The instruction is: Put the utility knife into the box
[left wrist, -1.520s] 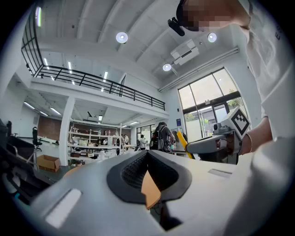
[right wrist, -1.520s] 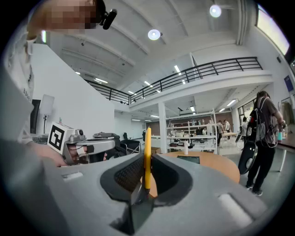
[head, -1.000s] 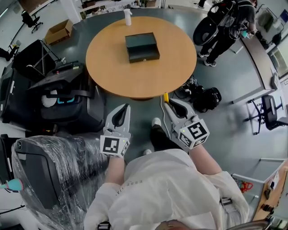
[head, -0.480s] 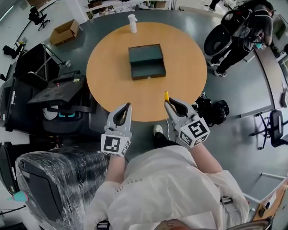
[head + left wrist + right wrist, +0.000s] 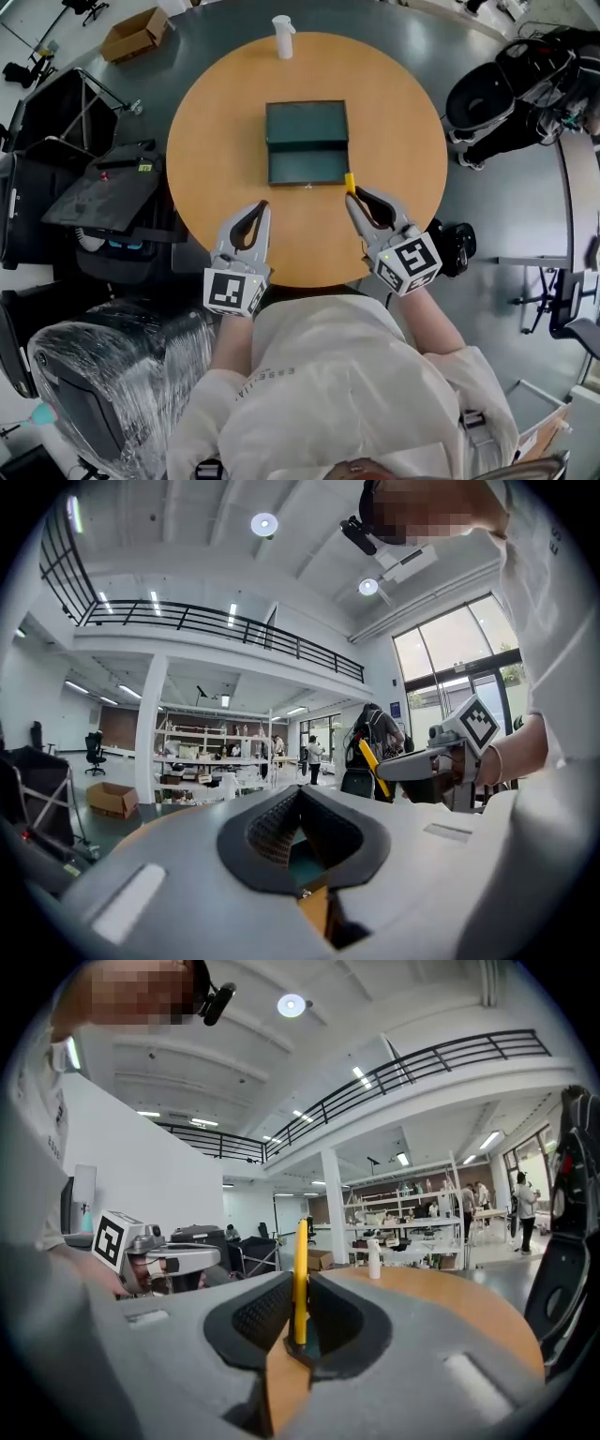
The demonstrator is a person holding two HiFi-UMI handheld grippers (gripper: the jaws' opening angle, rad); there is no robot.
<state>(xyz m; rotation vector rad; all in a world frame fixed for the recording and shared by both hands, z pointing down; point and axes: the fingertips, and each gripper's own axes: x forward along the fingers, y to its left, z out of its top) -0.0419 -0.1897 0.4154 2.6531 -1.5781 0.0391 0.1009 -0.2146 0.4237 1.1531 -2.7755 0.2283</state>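
Observation:
A dark green box [image 5: 307, 141] lies open in the middle of the round wooden table [image 5: 403, 103]. My right gripper [image 5: 354, 192] is shut on a yellow utility knife [image 5: 350, 182], which sticks out past the jaw tips close to the box's front right corner. In the right gripper view the knife [image 5: 300, 1279] stands upright between the jaws. My left gripper [image 5: 261, 211] hangs over the table's near part, shut and empty, short of the box's front left. From the left gripper view I see the right gripper [image 5: 398, 772] with the knife [image 5: 372, 766].
A white bottle [image 5: 282, 36] stands at the table's far edge. Black cases [image 5: 94, 187] and a plastic-wrapped chair [image 5: 94, 375] crowd the floor at left. A black bag [image 5: 459, 244] lies at right, and a cardboard box [image 5: 136, 33] sits far left.
The person has stepped up to the table. Both grippers now hang over its near part, and the knife has come close to the box.

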